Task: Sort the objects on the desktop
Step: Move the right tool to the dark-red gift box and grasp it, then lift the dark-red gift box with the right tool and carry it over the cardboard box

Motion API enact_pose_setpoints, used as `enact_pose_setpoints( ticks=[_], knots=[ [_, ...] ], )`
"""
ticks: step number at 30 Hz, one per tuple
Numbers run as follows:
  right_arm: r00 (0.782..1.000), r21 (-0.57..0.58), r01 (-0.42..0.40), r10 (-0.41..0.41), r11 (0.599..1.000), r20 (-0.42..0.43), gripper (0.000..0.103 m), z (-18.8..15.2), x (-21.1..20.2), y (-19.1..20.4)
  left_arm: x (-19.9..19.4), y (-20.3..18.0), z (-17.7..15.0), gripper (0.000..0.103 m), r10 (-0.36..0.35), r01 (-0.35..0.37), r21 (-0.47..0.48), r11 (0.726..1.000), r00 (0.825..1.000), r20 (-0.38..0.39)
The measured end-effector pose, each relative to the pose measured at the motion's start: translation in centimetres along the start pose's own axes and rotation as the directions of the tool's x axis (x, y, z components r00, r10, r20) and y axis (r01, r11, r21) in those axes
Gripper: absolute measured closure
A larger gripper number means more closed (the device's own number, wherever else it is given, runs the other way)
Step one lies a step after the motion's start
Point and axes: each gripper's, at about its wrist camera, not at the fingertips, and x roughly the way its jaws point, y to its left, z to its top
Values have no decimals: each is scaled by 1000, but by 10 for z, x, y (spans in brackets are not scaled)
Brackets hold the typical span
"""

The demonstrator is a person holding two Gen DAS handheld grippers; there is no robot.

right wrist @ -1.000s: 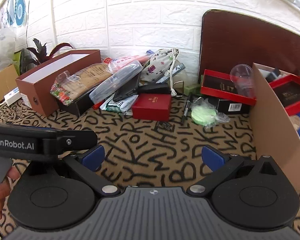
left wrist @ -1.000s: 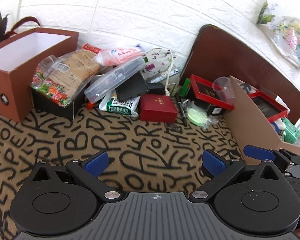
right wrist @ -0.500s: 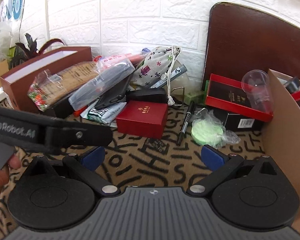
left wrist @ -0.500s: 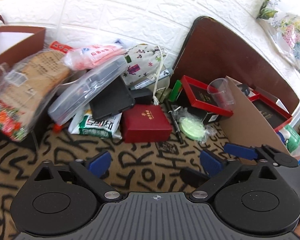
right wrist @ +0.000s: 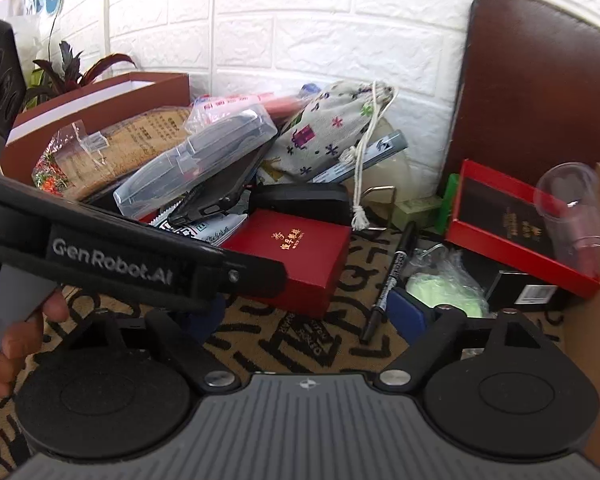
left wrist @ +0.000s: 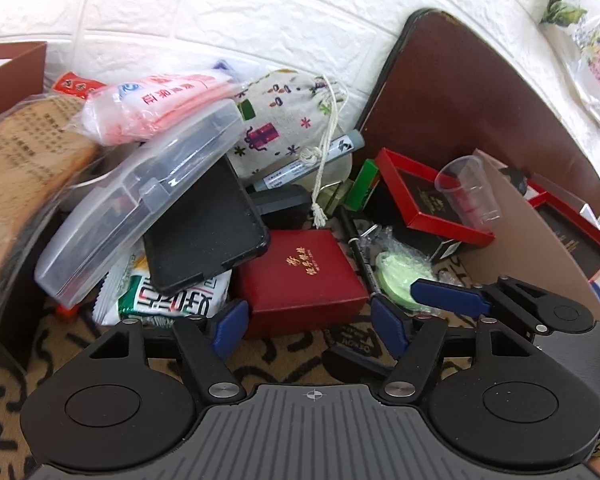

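Both units have pushed in toward the clutter pile since a second ago; the pile now fills both views, where earlier there was a wide strip of bare lettered surface [left wrist: 292, 356] ahead of them.

Left hand-held gripper [left wrist: 306, 326]: jaws closing, narrower than before, nothing pinched. Its blue pads now flank the near edge of the dark red gift box [left wrist: 300, 276]; I see no contact. The box sits flat on the surface, under the corner of a black case [left wrist: 204, 232] and a clear plastic box [left wrist: 140, 200].

Right hand-held gripper [right wrist: 312, 316]: jaws closing too, but wide apart, nothing between them. Its right pad is now just beside the green disc in a plastic bag [right wrist: 444, 292], with the black marker [right wrist: 392, 276] lying just left of it. Its left pad is hidden behind the left unit's arm crossing the view.

The brown open box [right wrist: 100, 104] has slid to the left edge.
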Motion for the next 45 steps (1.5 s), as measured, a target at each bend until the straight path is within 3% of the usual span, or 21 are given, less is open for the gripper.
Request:
enact_pose_setpoints(
  ticks=[3,10,16,27,34,45],
  knots=[
    [1000,-3,-16,16,1000,-10,17,1,9,-2,9,5,3,24,1,-1,-7,1000,1000,-17],
    [994,41,-95,97,995,-53,38,3,29,-11,17,5,5,27,-17,17,7,1000,999,-43],
    [994,37,-90,92,995,-60,52,-2,19,-11,6,-2,-2,28,0,1,11,1000,999,-54],
    [988,44,-119,123,992,-91,52,-58,-64,22,-60,-36,-69,28,-45,46,5,999,993,-112],
    [979,83,-170,178,982,-103,50,-105,-127,53,-107,-63,-124,23,-33,42,67,997,990,-138],
    [977,72,-163,171,984,-129,45,-151,-196,74,-155,-90,-178,23,-106,131,104,986,971,-214]
  ],
)
